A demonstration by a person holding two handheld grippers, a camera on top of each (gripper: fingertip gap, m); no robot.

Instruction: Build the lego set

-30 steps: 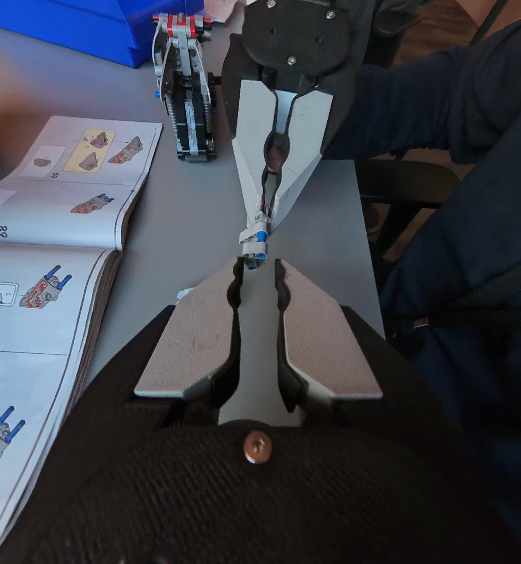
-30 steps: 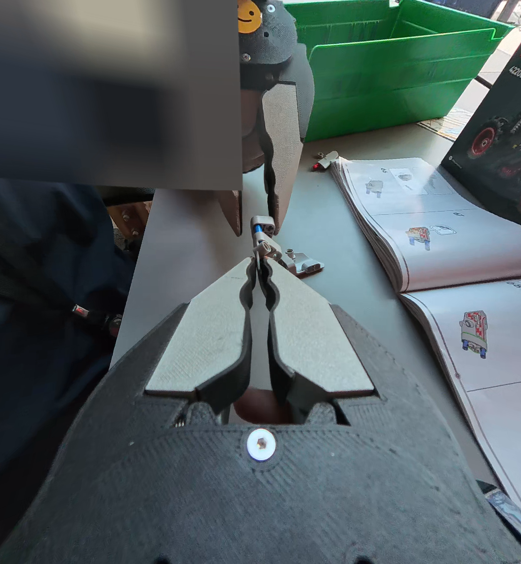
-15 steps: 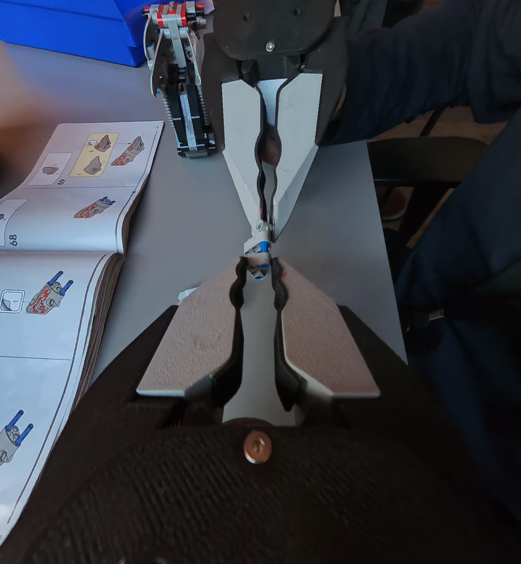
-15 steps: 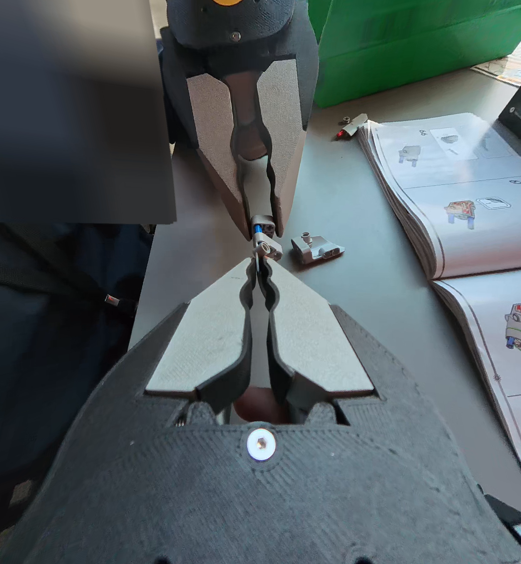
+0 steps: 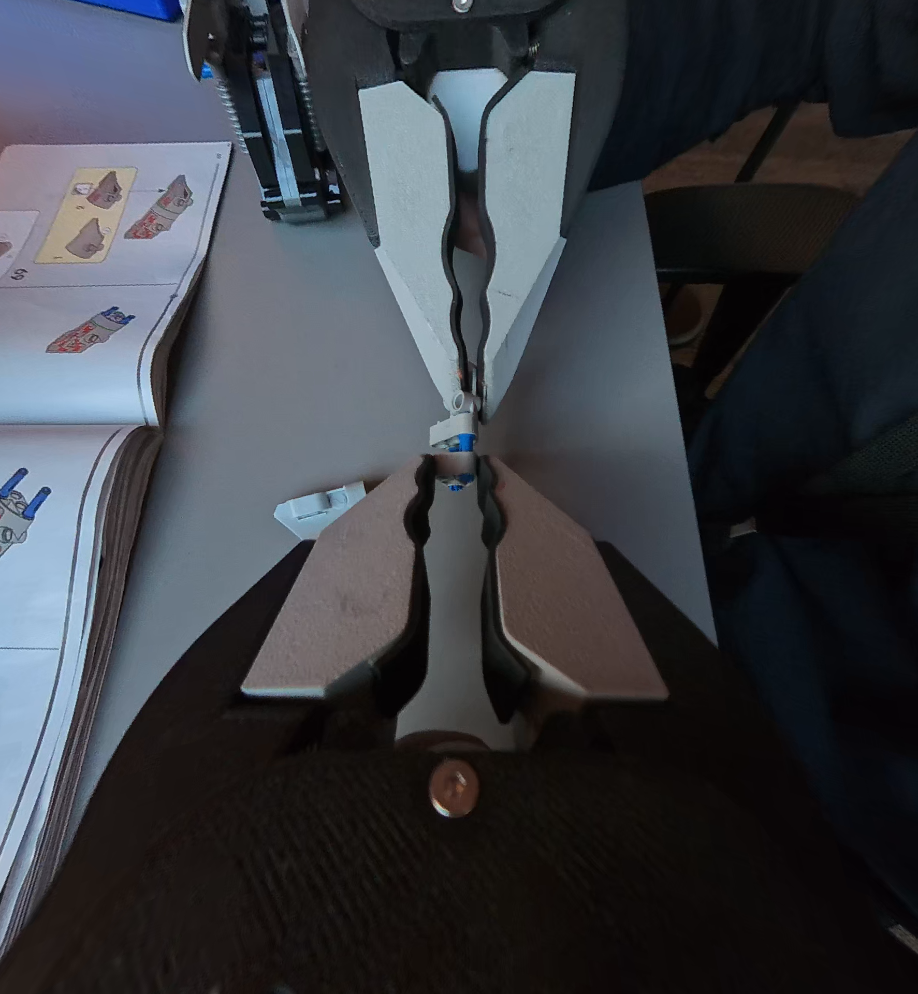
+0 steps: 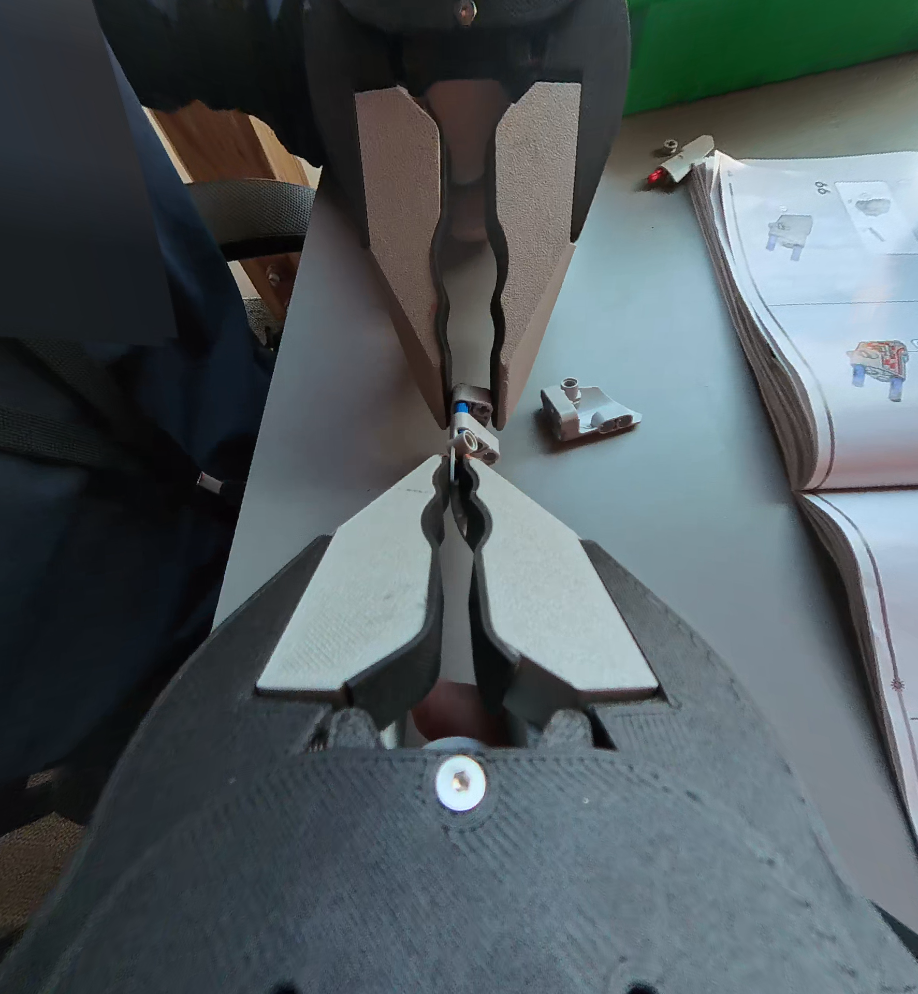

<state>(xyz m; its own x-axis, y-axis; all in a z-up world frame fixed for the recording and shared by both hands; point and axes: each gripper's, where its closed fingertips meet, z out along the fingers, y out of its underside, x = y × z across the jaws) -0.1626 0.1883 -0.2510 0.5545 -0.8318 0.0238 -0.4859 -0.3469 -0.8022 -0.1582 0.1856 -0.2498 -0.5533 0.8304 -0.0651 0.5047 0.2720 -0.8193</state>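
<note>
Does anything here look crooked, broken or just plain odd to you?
Nothing looks damaged or spilled. The two tongs meet tip to tip over the grey table, joining small grey lego pieces with blue pins. A loose grey lego piece lies beside them, and a few tiny parts sit by the open instruction booklet.

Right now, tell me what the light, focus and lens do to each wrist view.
Left wrist view: dim, with a warm orange cast in the top left corner; the small grey and blue lego piece is sharp, and the table edge bows from the wide lens. Right wrist view: brighter daylight on the instruction booklet, whose far pages look washed out; a flat dark patch covers the upper left.
</note>
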